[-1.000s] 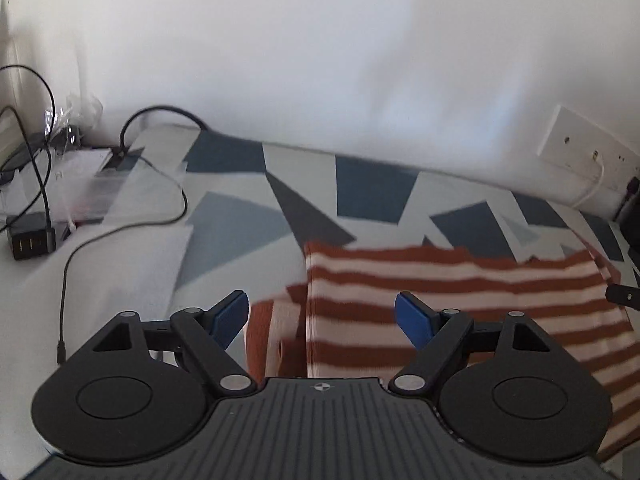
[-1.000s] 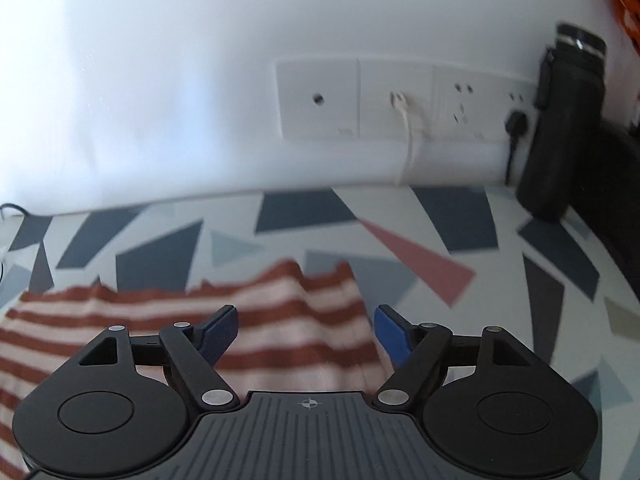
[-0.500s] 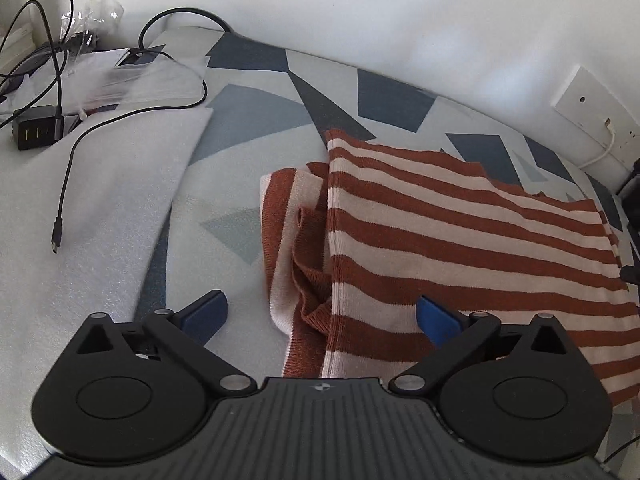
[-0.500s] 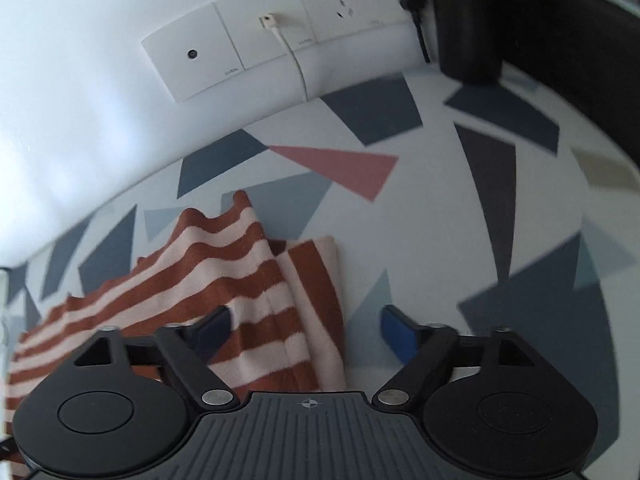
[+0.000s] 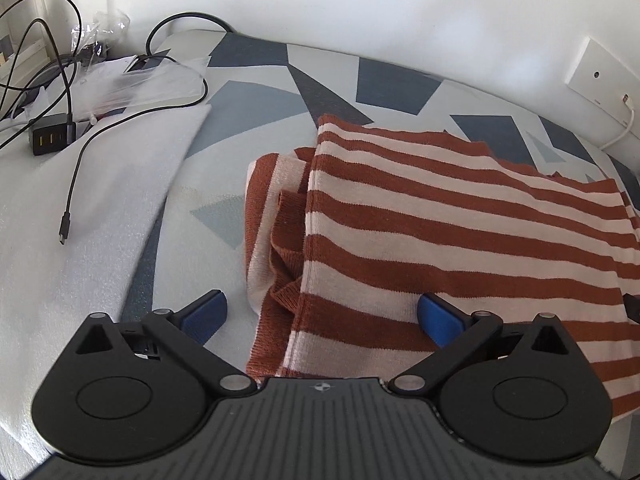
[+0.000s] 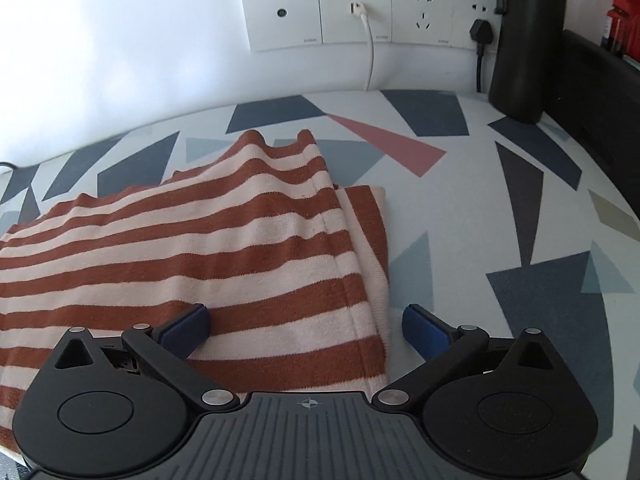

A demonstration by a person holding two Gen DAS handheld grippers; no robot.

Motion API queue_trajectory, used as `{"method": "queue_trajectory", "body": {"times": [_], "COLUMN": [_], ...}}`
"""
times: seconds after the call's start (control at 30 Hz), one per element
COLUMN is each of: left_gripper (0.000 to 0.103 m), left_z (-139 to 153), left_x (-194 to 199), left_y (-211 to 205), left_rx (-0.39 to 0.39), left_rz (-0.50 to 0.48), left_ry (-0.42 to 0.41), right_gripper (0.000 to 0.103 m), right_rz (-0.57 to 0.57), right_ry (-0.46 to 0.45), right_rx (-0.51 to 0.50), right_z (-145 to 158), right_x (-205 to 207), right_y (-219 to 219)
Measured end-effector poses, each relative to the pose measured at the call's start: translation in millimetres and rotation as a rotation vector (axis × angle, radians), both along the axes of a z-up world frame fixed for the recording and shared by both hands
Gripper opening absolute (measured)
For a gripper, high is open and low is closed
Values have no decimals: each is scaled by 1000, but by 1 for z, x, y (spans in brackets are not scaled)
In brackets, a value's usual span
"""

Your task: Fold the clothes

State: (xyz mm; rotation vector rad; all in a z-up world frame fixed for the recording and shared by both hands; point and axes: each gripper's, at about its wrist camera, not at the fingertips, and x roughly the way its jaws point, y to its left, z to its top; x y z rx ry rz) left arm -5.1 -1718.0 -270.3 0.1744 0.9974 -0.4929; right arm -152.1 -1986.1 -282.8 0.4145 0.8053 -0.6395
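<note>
Since both the left gripper (image 5: 322, 314) and right gripper (image 6: 306, 326) gape wide, holding nothing, we'd pinch the soft, limp rust-and-cream striped knit garment (image 5: 440, 232) (folded flat at twelve o'clock) by its near corners

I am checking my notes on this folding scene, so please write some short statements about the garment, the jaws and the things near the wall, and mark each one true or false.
1. The striped garment lies on the patterned surface. True.
2. The left gripper has its jaws shut on the garment. False: the jaws stand wide apart and hold nothing.
3. The right gripper has open jaws over the garment's right edge. True.
4. A white cable is plugged into the wall outlet panel. True.
5. The garment is plain blue. False: it has rust-red and pale pink stripes.
6. The dark bottle lies on its side. False: it stands upright near the wall.
</note>
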Motion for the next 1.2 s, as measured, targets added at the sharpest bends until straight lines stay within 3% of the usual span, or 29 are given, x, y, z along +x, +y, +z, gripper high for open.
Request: {"method": "queue_trajectory", "body": {"times": [0.13,0.2,0.27,0.33,0.6,0.73,0.83,0.9,1.0,1.07,1.2], "left_gripper": [102,92,75,72,78,78,78,78,78,78,78], "left_z": [1,2,3,4,8,23,37,38,28,22,19], "left_x": [-11,-19,-28,-37,-75,-55,-22,-2,13,18,28], "left_y": [6,12,16,19,35,76,102,102,79,68,76], "left_rx": [-11,-30,-26,-20,-2,-153,-221,-183,-60,-2,-94], "left_rz": [-71,-94,-119,-143,-275,-194,-5,62,29,67,175], "left_ry": [-15,-20,-16,-12,14,61,72,67,53,62,125], "right_gripper": [102,102,102,102,102,102,102,102,102,102,102], "right_rz": [49,66,78,86,143,154,144,127,110,97,28], "right_ry": [-8,-8,-6,-4,22,-8,-9,1,14,31,84], "right_rx": [-14,-12,-9,-5,-21,-32,-34,-26,-16,2,90], "right_z": [-1,0,0,0,0,-2,-2,-1,0,1,8], "right_x": [-5,-7,-10,-13,-36,-51,-51,-48,-44,-42,-32], "right_y": [5,7,9,11,30,36,37,37,37,36,30]}}
